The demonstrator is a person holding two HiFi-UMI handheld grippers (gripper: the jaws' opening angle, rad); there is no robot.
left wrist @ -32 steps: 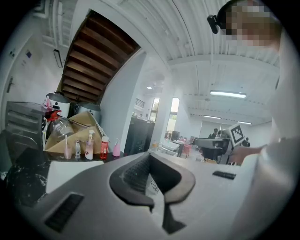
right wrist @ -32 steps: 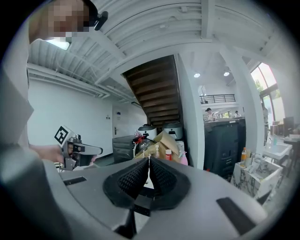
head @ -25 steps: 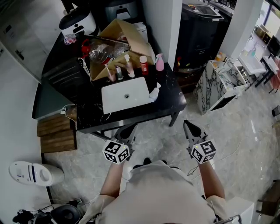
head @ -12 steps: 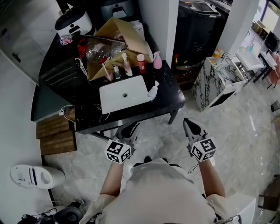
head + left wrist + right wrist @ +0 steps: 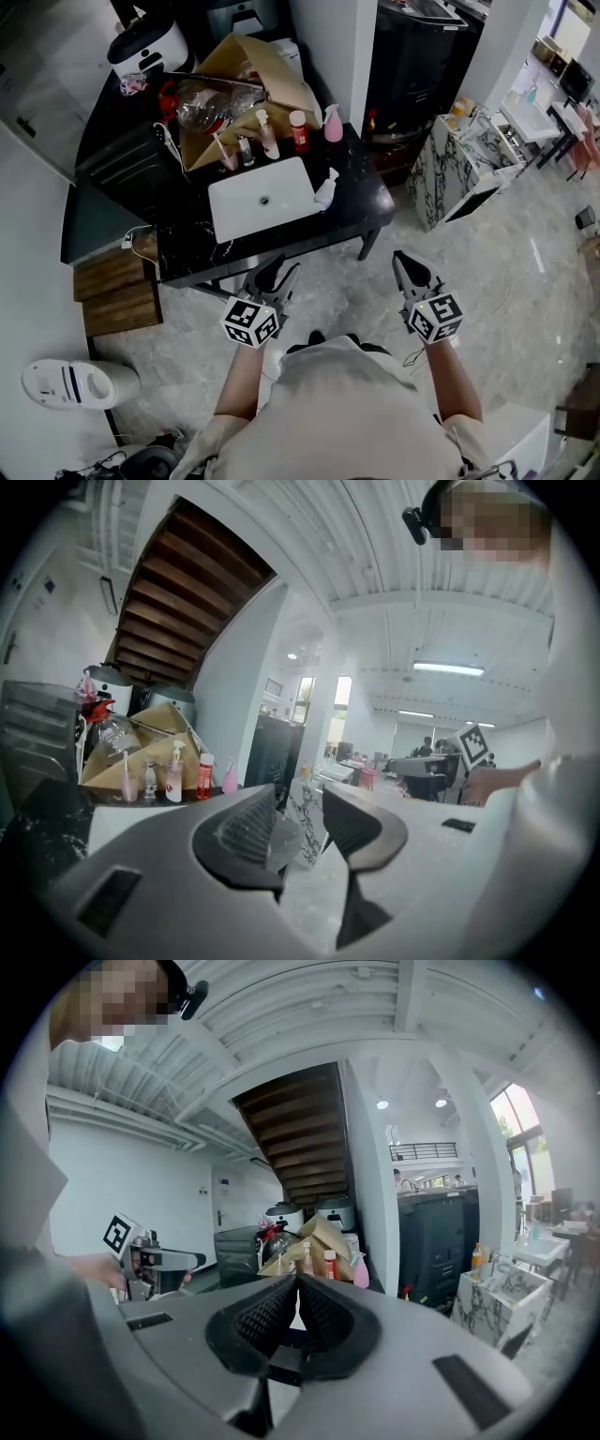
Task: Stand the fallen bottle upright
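A small white bottle lies on its side on the black table, against the right edge of a white basin. Behind it, several pink and red bottles stand upright in a row. My left gripper hovers over the floor in front of the table; its jaws are opening with nothing between them. My right gripper is beside it, shut and empty. Both are well short of the fallen bottle, which neither gripper view shows.
An open cardboard box with a glass jar fills the table's back. A white appliance stands at the far left. A wooden step, a white canister and a marble-patterned cabinet flank the table.
The left gripper's jaws have parted from shut. Both grippers have kept their places in front of the table, and the head view has shifted slightly.
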